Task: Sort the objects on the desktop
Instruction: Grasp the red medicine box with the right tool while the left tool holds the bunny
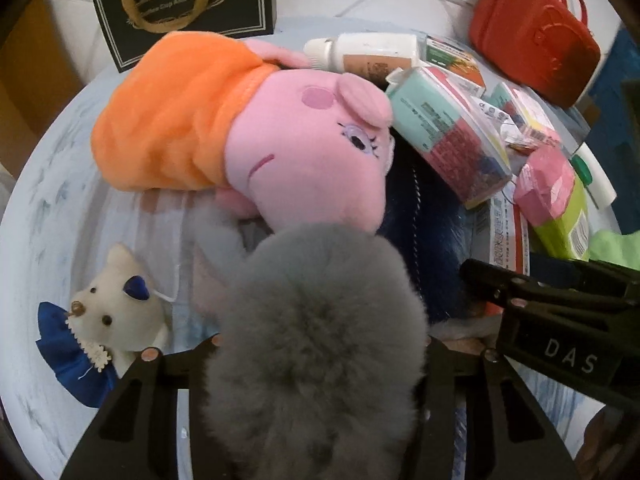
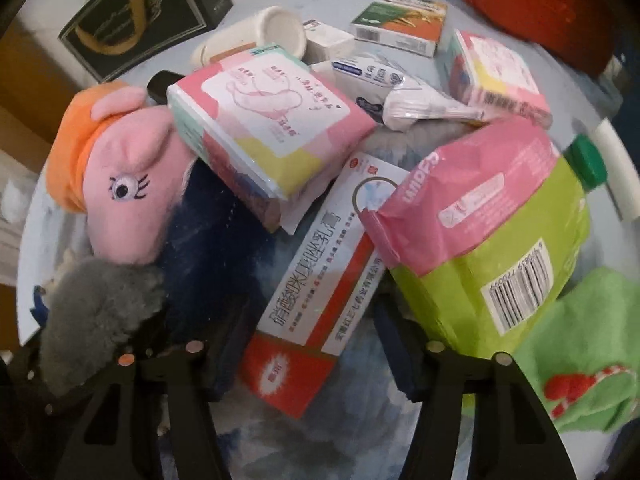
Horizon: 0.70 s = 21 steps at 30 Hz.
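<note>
left gripper (image 1: 320, 364) part-closed on the grey pompom (image 1: 316, 344) near the desk's (image 1: 52, 208) front edge: light, soft and compressible, best pinched mid-body; right gripper (image 2: 316, 352) half open astride the ointment box (image 2: 320, 280), gripping nothing.

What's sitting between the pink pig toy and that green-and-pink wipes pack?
In the right wrist view, a pastel tissue pack and a long red-and-white medicine box lie between the pig toy and the wipes pack.
</note>
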Each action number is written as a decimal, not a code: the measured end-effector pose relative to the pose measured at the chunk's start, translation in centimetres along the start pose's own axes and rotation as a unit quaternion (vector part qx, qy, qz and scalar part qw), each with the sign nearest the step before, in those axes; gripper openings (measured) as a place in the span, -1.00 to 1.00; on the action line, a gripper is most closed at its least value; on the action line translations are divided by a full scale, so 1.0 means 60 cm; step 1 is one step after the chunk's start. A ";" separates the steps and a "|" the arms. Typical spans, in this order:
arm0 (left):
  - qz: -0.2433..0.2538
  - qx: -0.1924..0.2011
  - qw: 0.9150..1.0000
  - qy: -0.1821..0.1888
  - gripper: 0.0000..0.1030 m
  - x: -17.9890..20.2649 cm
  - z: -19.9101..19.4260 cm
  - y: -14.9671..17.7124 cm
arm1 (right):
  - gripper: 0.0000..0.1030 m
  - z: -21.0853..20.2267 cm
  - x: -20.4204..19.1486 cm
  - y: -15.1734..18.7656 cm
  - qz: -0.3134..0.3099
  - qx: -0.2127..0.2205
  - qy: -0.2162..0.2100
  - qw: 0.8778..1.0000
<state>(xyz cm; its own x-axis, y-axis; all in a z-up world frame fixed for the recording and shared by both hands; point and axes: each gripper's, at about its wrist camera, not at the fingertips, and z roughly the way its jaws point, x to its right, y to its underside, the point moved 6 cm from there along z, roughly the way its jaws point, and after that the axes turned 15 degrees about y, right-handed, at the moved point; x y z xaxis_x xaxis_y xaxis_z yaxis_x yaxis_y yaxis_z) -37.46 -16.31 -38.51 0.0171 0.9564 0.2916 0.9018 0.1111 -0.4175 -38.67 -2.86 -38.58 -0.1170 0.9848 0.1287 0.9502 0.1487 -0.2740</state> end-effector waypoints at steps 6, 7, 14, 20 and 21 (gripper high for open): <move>0.010 0.026 1.000 0.006 -0.15 0.011 -0.044 0.011 | -0.12 -0.024 0.032 0.043 0.002 -0.004 -0.015 1.000; 0.012 0.032 0.999 0.005 -0.15 0.015 -0.055 0.013 | -0.14 -0.033 0.038 0.053 0.004 -0.002 -0.018 1.000; 0.036 0.078 0.996 -0.003 -0.15 0.063 -0.151 0.030 | -0.19 -0.134 0.074 0.113 -0.007 0.050 -0.030 0.998; 0.049 0.099 0.994 -0.013 -0.15 0.096 -0.213 0.047 | -0.23 -0.198 0.078 0.124 -0.020 0.095 -0.033 0.995; 0.051 0.103 0.993 -0.015 -0.15 0.101 -0.223 0.049 | -0.23 -0.216 0.082 0.130 -0.021 0.105 -0.034 0.994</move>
<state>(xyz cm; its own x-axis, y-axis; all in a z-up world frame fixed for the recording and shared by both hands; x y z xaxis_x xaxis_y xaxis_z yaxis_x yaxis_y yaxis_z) -28.94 -13.82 -26.45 0.0887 0.9728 0.2140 0.7881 0.0628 -0.6123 -28.10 2.00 -27.72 -0.1806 0.9801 0.0821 0.8638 0.1980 -0.4634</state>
